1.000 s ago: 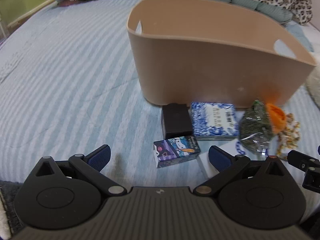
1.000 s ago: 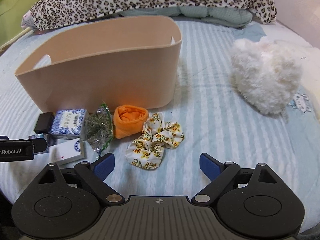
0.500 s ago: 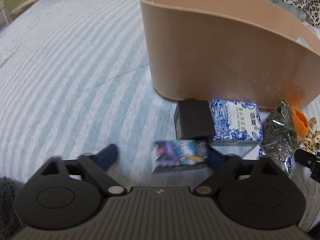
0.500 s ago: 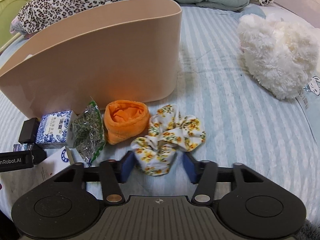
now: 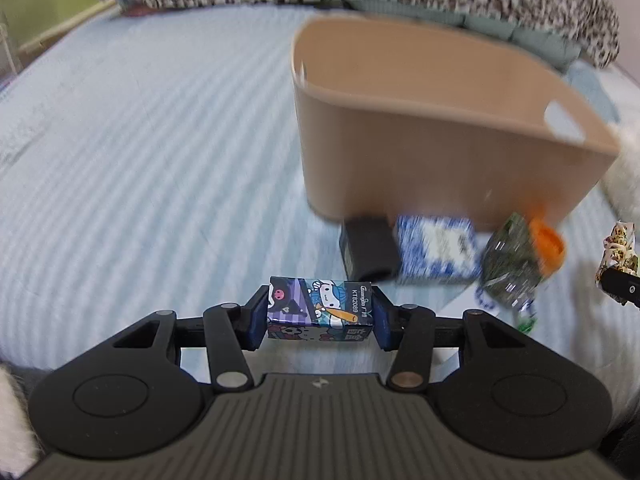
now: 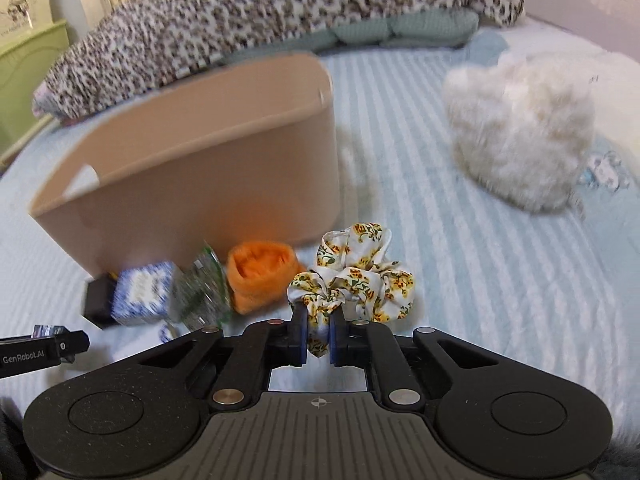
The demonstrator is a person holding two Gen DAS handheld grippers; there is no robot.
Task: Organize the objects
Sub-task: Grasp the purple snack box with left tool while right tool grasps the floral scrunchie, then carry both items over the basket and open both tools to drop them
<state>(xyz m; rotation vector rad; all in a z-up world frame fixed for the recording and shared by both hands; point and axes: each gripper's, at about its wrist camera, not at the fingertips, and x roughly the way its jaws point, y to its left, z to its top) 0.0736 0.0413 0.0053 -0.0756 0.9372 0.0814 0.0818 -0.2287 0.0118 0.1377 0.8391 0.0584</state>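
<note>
My left gripper is shut on a small cartoon-printed box and holds it above the striped bedsheet. My right gripper is shut on a floral scrunchie, lifted off the bed. A tan oval basket stands behind the objects; it also shows in the right wrist view. In front of it lie a black box, a blue-and-white box, a green foil packet and an orange cloth roll.
A white fluffy plush lies to the right on the bed. A leopard-print blanket and green pillows run along the far edge. A white card lies under the packet. A green cabinet stands far left.
Both grippers closed: the left on the cartoon box, the right on the scrunchie. Both then rose and pulled back from the bed, so the basket looks farther away.
</note>
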